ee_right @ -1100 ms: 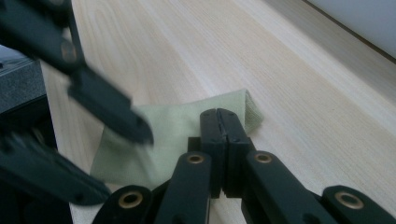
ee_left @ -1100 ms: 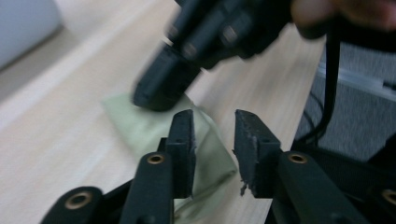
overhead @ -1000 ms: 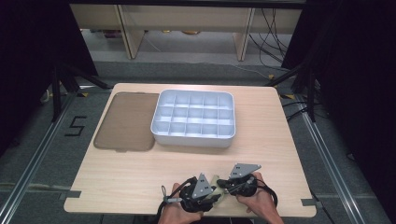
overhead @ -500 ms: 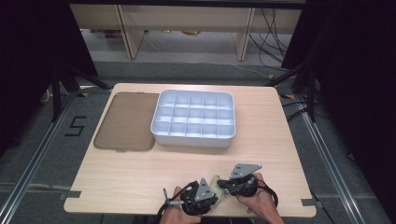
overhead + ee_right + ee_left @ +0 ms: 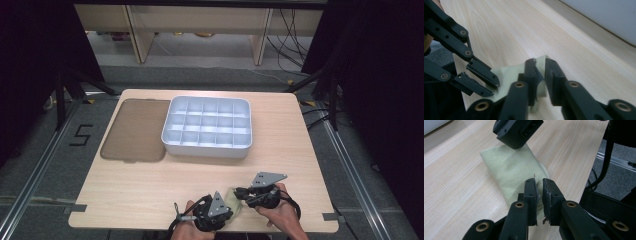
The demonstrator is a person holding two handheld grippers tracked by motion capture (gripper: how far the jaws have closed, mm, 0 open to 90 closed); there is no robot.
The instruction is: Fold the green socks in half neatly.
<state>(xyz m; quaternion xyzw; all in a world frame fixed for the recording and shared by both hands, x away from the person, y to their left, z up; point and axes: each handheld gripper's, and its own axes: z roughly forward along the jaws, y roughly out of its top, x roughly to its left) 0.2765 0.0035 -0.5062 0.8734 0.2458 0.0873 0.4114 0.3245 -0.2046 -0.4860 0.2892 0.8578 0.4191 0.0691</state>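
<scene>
A pale green folded cloth (image 5: 231,198) lies on the wooden table (image 5: 150,190) near its front edge, between my two grippers. My left gripper (image 5: 231,207) comes at it from the left. In the left gripper view its jaws (image 5: 539,181) are shut on the near edge of the cloth (image 5: 511,167), with the right gripper's body (image 5: 516,130) over the far end. My right gripper (image 5: 238,192) sits at the cloth's other end. Its jaws (image 5: 539,61) have just been opening, and a corner of the cloth (image 5: 509,72) stands loosely between them. The left gripper's fingertips (image 5: 492,88) pinch the cloth at the left.
A white tray (image 5: 207,147) with several compartments stands at the table's middle back. A flat brown lid (image 5: 135,130) lies to its left. The table's front edge runs just under both hands, with dark floor and metal rails around it.
The left hand has shifted slightly along the front edge by the cloth. The right hand has kept its place.
</scene>
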